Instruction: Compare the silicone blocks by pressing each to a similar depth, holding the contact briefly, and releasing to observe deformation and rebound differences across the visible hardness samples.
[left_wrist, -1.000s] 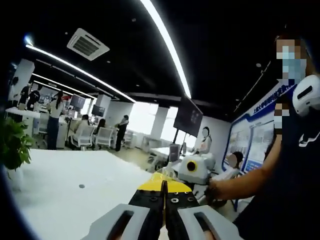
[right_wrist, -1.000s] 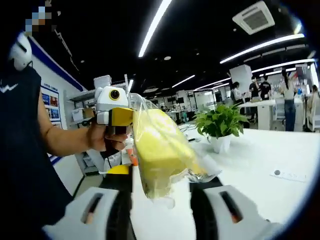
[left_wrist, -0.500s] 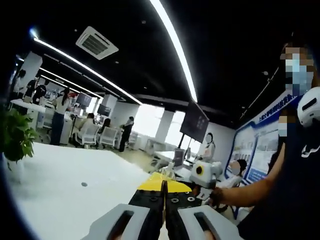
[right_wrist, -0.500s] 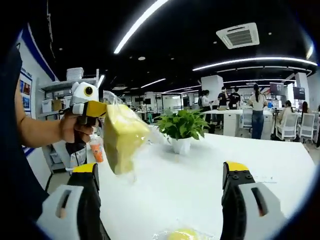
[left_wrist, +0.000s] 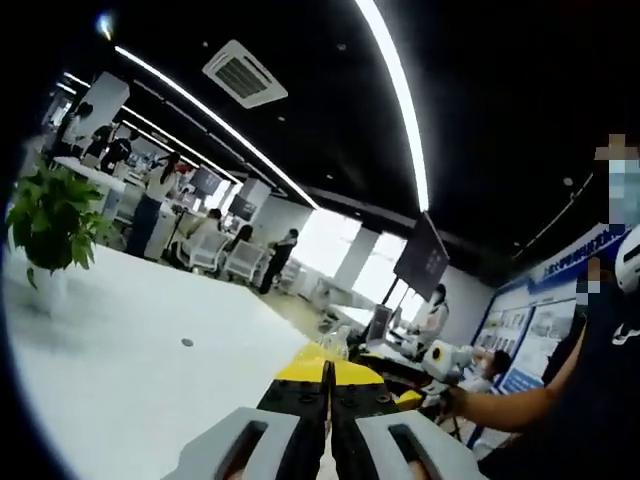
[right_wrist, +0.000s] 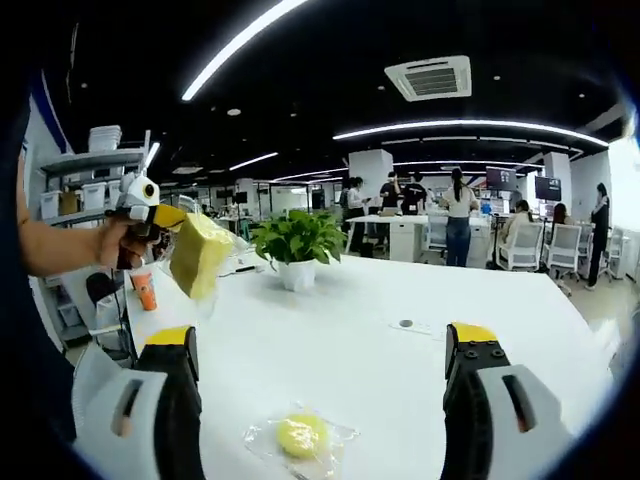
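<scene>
In the right gripper view, the left gripper (right_wrist: 172, 217) is showing at the left of the frame, and it is pinching the top edge of a clear bag that holds a yellow block (right_wrist: 198, 254). The bag is hanging in the air above the far left part of the white table (right_wrist: 420, 370), near the potted plant (right_wrist: 297, 243). In the left gripper view, the left gripper's own jaws are rising from the bottom centre and are pressed together, with almost no gap — the bag itself I cannot make out there. The right gripper (right_wrist: 320, 400) is holding nothing; its jaws are standing wide apart at the bottom of its view. Between them, low in the frame, a small round yellow sample (right_wrist: 299, 436) in a clear wrapper is lying on the table.

The risk, as I judge it, is coming from the grip. The jaws are holding only thin film, so the heavier block may be slipping out or swinging — a fall near the table edge could send it to the floor. Also, pressing through loose wrapping may be hiding the true deformation, and the round sample could slide away under a press.

No brand or label is readable on the samples. In the left gripper view, the blue wall board (left_wrist: 535, 310) at the right is carrying writing, but it is too blurred to read.
</scene>
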